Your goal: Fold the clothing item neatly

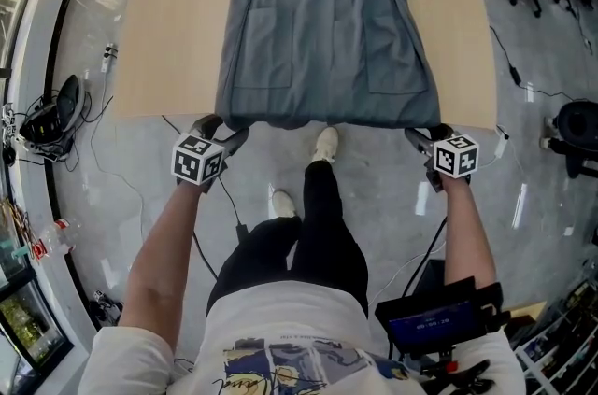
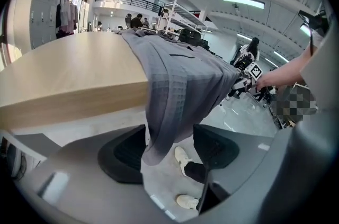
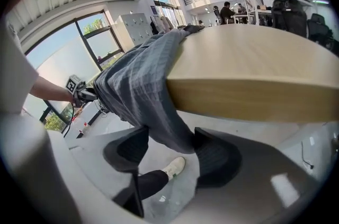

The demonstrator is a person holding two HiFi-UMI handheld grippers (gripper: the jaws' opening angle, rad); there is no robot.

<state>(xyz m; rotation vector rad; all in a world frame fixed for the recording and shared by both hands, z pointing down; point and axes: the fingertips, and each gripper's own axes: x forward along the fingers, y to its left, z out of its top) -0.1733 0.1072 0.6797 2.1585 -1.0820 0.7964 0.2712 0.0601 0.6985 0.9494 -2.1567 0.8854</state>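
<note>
The grey garment (image 1: 327,48) lies flat on the worktop (image 1: 177,29), and its hem hangs over the near edge. One hem corner hangs between the released, wide jaws of the left gripper (image 1: 226,130), the other corner in the right gripper (image 1: 425,137). Both forearms reach forward, with the grippers tilted downward.

I log a white short-sleeved T-shirt (image 1: 280,328) with blue-and-yellow print at 6 o'clock, black trousers (image 1: 308,244) and white shoes (image 1: 326,144). The left gripper (image 1: 224,130) at 9 o'clock and right gripper (image 1: 428,136) at 3 are dark grey with black ribbed pads (image 2: 124,154). Each carries a white cube (image 1: 197,160) with black square markers.
</note>
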